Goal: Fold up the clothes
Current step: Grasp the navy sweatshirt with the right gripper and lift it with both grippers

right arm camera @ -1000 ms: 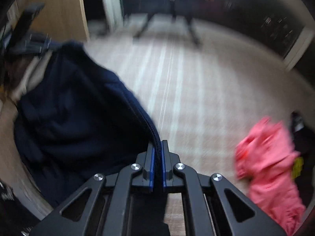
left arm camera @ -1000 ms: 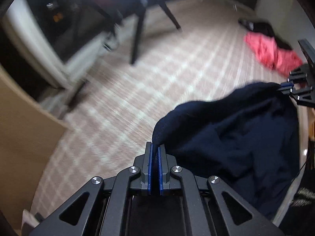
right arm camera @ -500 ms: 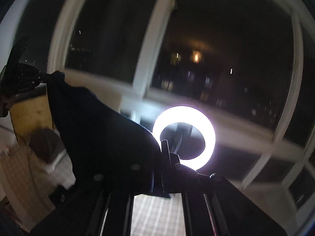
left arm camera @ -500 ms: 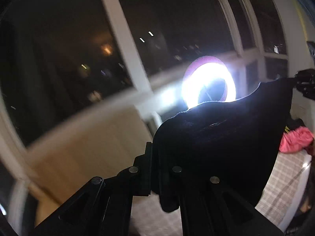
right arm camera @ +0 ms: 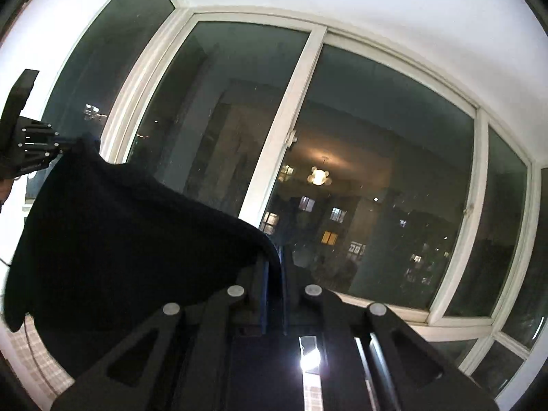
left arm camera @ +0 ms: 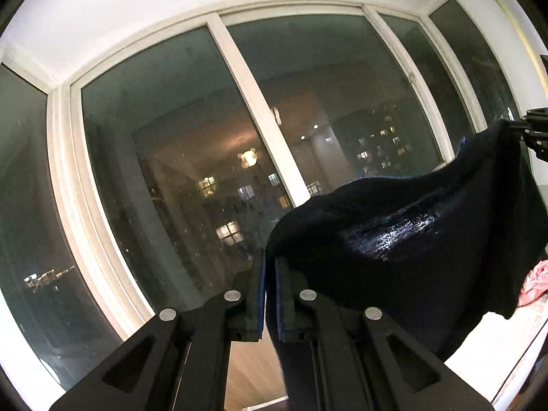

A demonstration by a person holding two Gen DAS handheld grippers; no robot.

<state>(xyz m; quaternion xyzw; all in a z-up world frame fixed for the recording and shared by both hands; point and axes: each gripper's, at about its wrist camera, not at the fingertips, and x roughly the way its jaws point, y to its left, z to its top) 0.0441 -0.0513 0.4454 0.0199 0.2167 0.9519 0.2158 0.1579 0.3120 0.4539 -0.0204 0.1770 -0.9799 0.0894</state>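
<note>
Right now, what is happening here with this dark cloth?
A person holds a two-finger gripper in each hand, and both are shut on the top edge of a dark navy garment. The left gripper pinches one end and the right gripper the other, so the cloth hangs spread between them, lifted high in front of a large window. No fold is made yet. A pink garment lies lower down at the side.
</note>
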